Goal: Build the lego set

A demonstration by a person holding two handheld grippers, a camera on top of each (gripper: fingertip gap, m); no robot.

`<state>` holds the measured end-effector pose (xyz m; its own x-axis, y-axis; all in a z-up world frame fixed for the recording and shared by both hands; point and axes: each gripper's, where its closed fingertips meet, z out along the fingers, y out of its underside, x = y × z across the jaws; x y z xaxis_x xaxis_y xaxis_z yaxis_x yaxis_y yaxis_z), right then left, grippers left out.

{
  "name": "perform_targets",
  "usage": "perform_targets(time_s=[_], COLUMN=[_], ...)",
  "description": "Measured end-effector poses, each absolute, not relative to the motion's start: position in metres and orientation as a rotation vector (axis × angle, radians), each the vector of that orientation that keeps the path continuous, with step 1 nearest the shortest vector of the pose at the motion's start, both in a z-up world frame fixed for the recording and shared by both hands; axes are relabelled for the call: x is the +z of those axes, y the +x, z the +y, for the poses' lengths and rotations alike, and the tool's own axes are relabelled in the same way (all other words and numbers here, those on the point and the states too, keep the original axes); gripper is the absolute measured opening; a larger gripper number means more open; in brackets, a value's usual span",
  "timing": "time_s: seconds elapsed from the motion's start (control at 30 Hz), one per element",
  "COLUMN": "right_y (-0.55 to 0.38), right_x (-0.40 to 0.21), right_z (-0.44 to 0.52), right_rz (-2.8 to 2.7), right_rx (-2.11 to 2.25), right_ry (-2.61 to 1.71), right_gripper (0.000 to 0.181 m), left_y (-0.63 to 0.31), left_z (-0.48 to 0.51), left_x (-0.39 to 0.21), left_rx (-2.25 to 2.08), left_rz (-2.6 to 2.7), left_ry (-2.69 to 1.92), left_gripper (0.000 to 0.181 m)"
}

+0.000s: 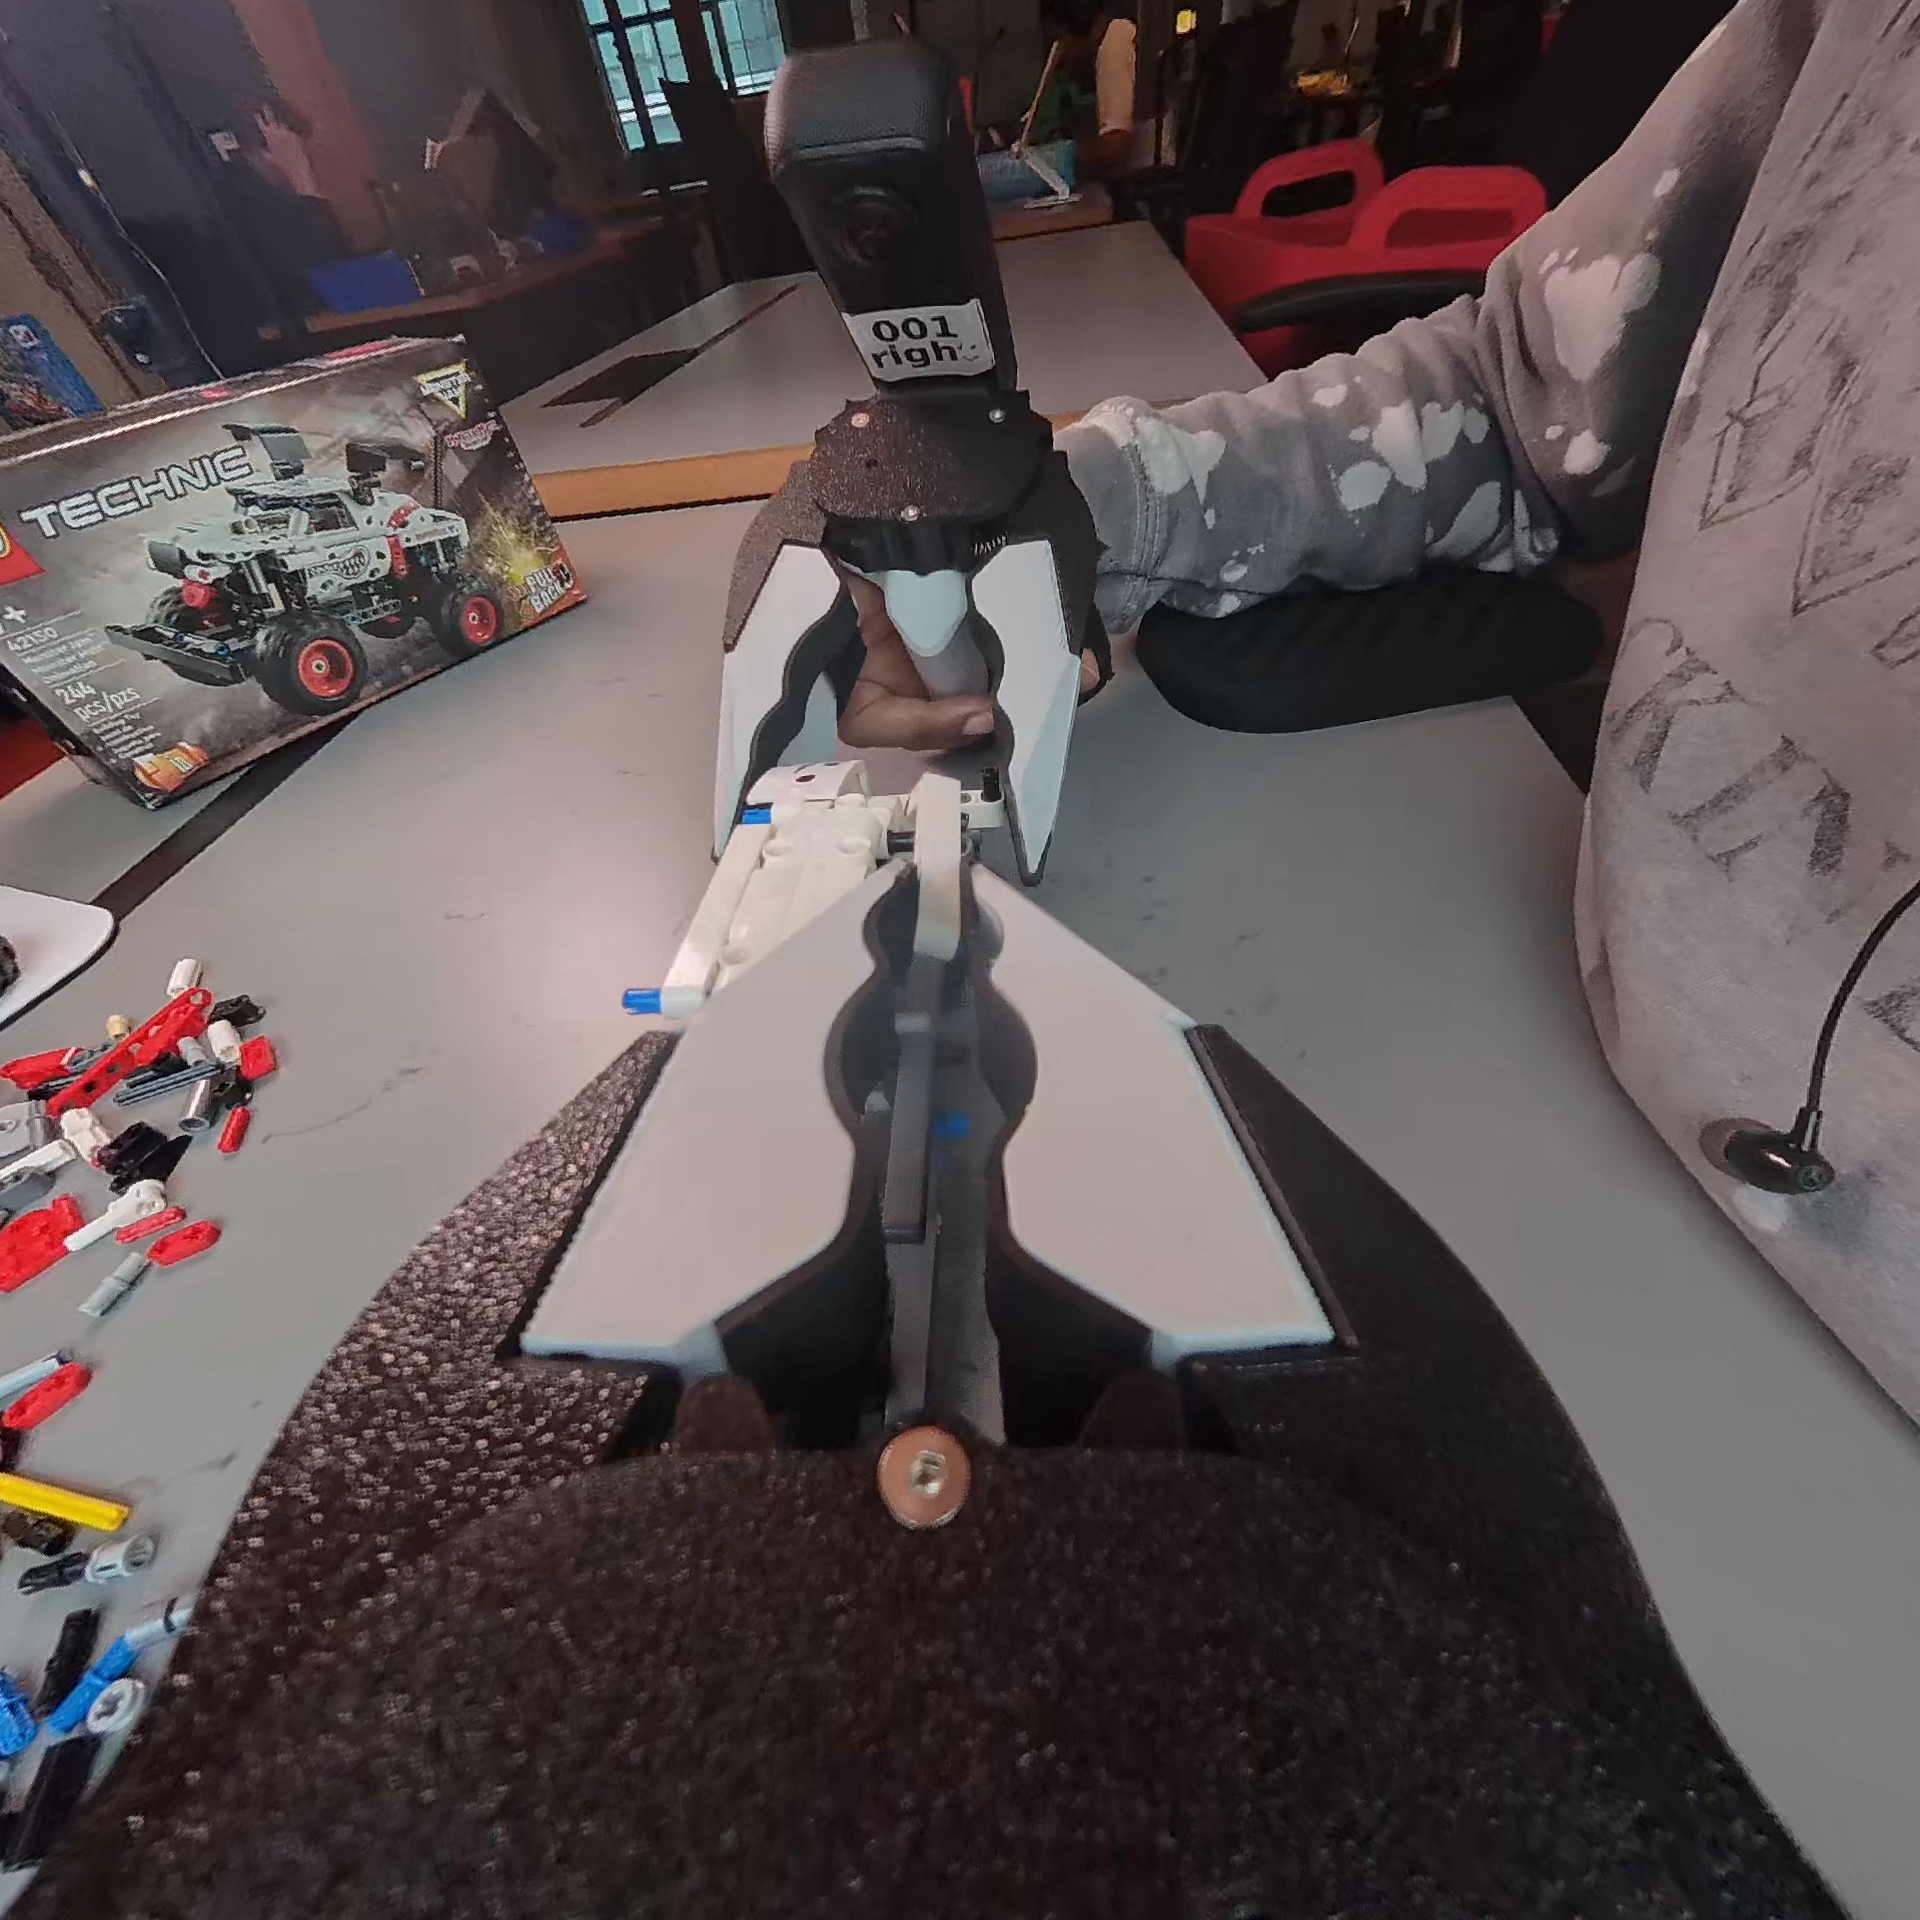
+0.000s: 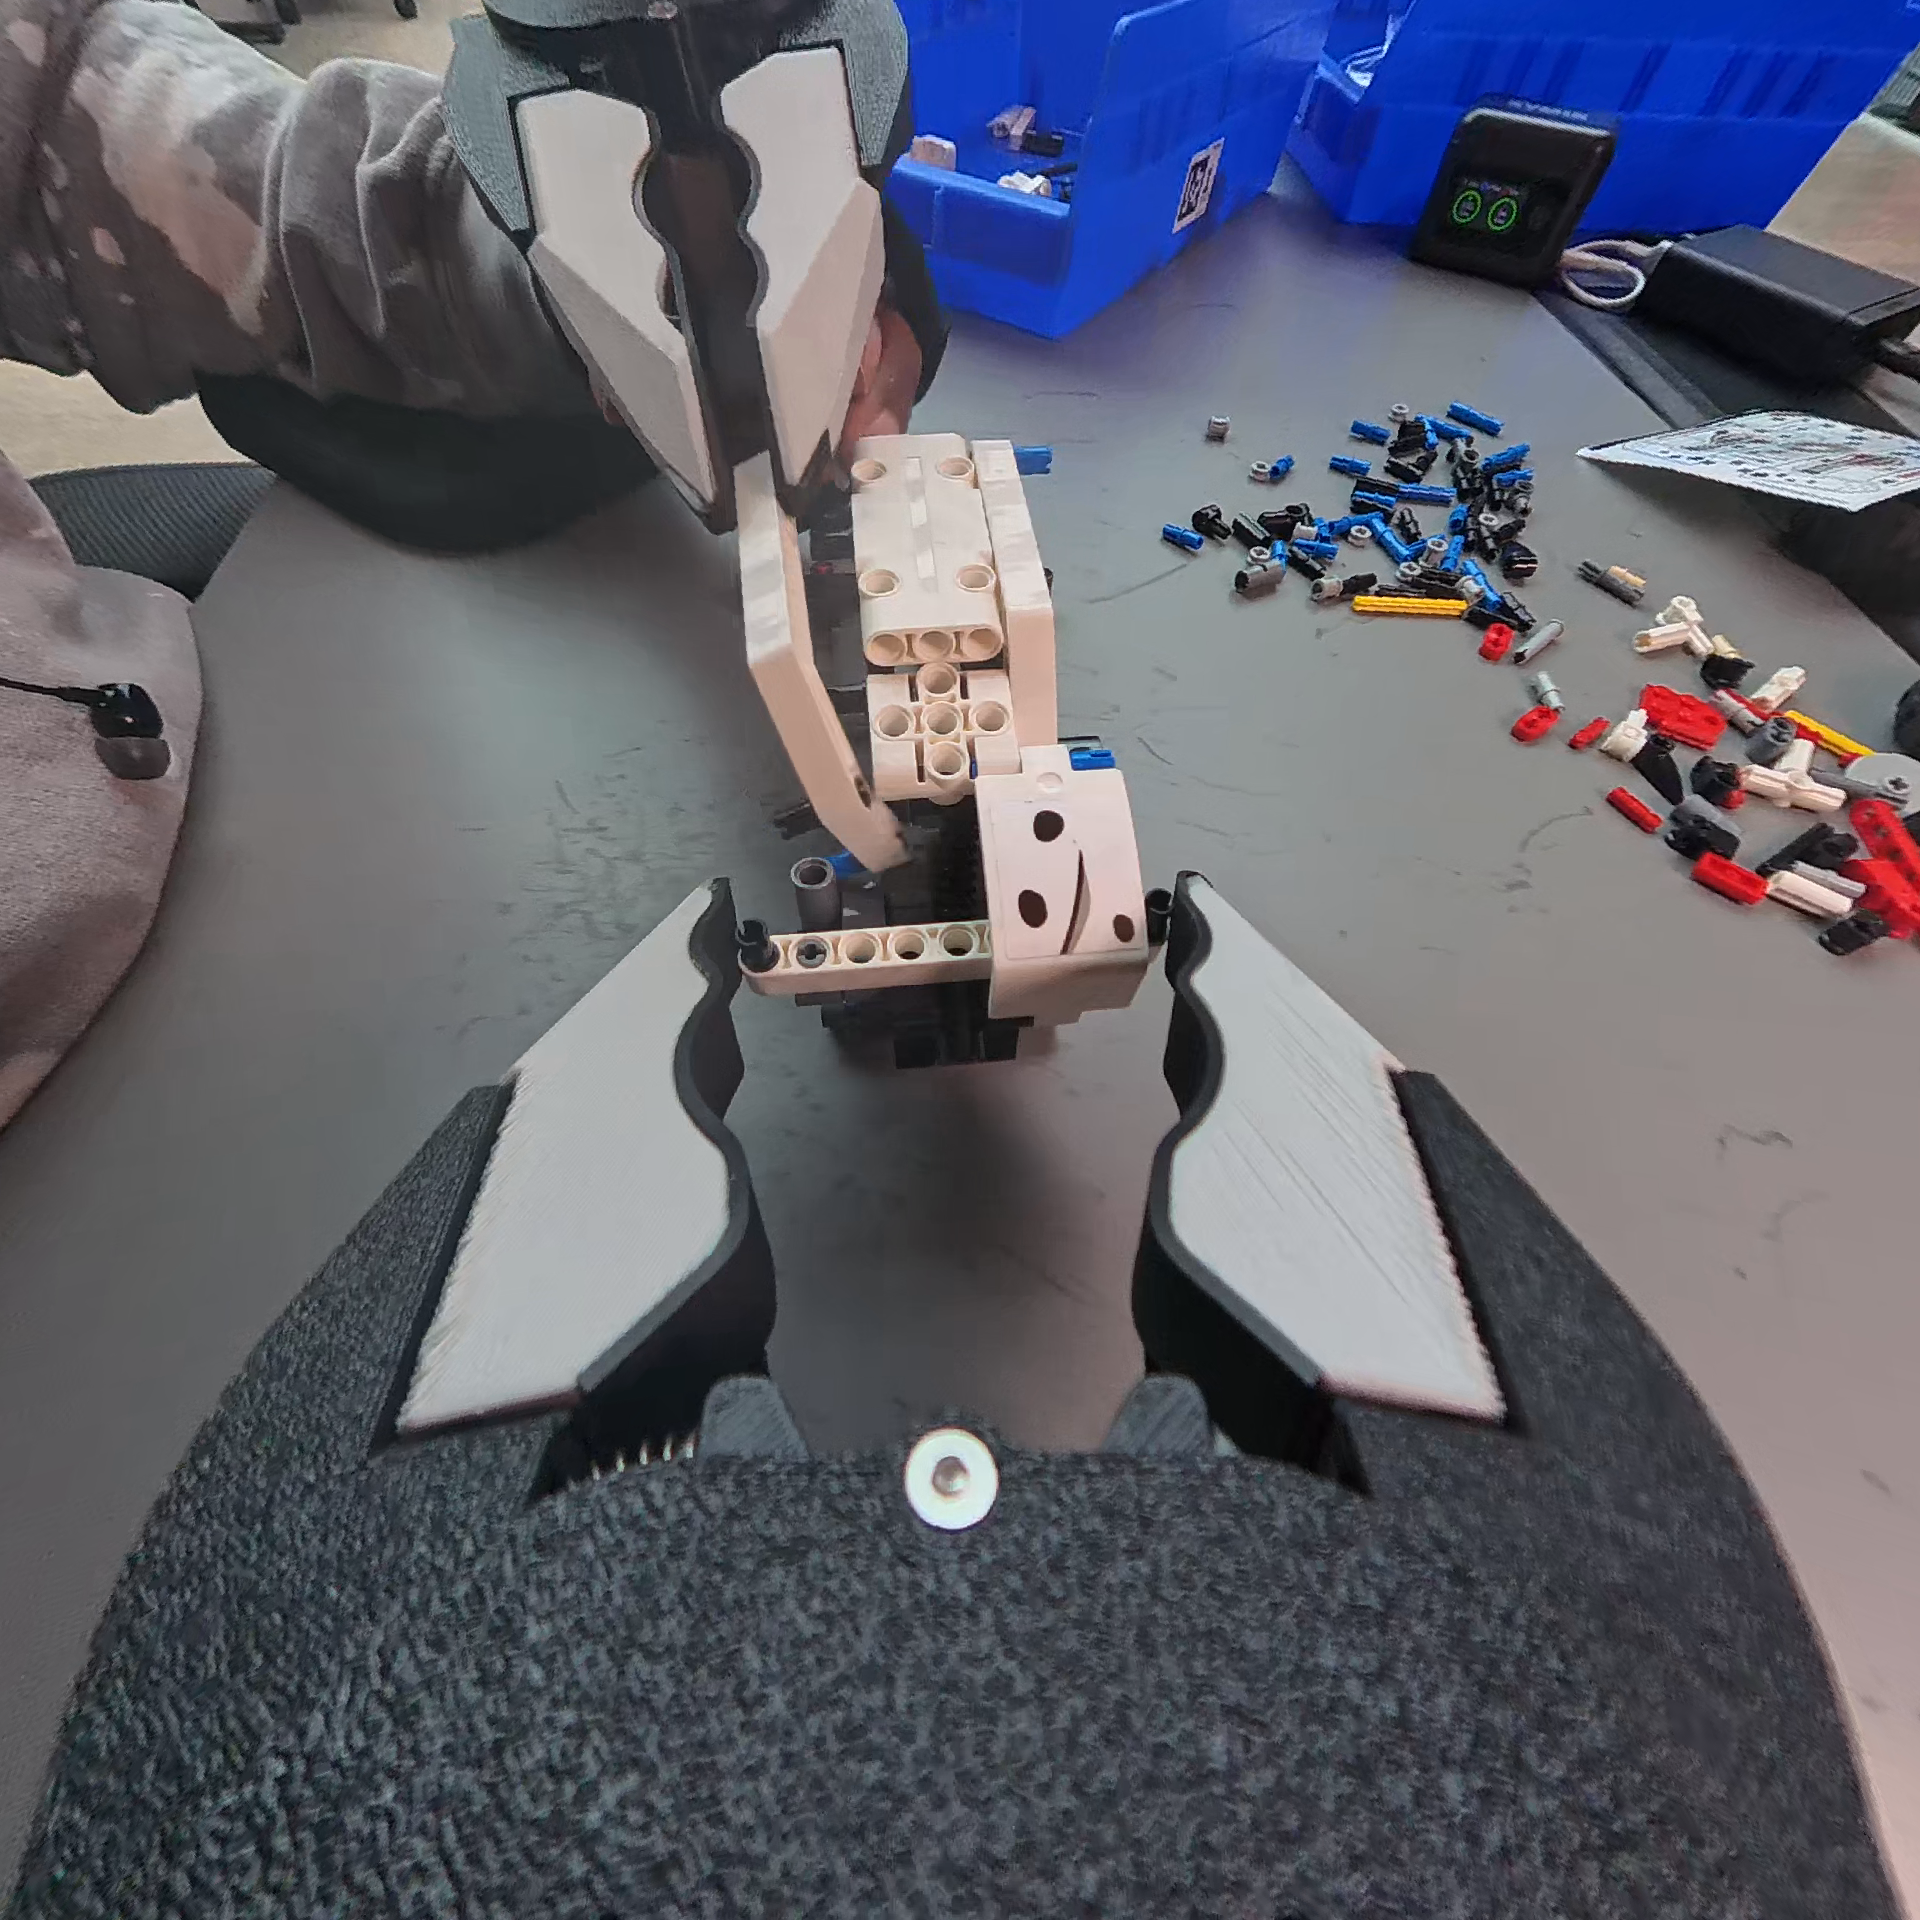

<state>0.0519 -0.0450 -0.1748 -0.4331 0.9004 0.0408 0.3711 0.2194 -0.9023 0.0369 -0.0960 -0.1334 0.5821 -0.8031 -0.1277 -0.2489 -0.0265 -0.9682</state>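
Observation:
A white and black Lego assembly stands on the grey table, with a white spotted panel at its near end. My left gripper is shut on a long curved white panel, whose lower tip rests against the assembly beside a grey tube. In the left wrist view that panel sticks out past my left gripper, with the assembly just beyond. My right gripper is open, a fingertip on each side of the assembly's near end. I cannot tell if they touch it.
The set's box stands at the far left. Loose red, white and black pieces lie left; blue and black pins and red pieces lie right. Blue bins, a black device and a sticker sheet sit behind. Spacing between my two grippers at the tips: around 8 cm.

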Motion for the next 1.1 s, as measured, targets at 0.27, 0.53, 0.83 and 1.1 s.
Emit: perform_targets(time_s=[0.27,0.53,0.83,1.1], right_y=[0.053,0.058,0.054,0.057], right_x=[-0.143,-0.141,-0.143,-0.14], right_z=[-0.039,-0.068,-0.065,-0.068], right_rz=[-1.796,-1.916,-1.895,-1.859], right_rx=[1.166,1.079,1.199,1.466], right_ry=[-1.083,-0.919,-1.102,-1.326], right_gripper=[0.066,0.024,0.007,0.007], left_y=[0.035,0.033,0.032,0.029], left_z=[-0.095,-0.091,-0.09,-0.093], left_x=[-0.136,-0.129,-0.13,-0.126], left_rx=[-0.581,-0.738,-0.664,-0.433], left_rz=[0.869,0.75,0.759,0.867], left_ry=[-1.618,-1.666,-1.672,-1.618], left_gripper=[0.009,0.008,0.009,0.017])
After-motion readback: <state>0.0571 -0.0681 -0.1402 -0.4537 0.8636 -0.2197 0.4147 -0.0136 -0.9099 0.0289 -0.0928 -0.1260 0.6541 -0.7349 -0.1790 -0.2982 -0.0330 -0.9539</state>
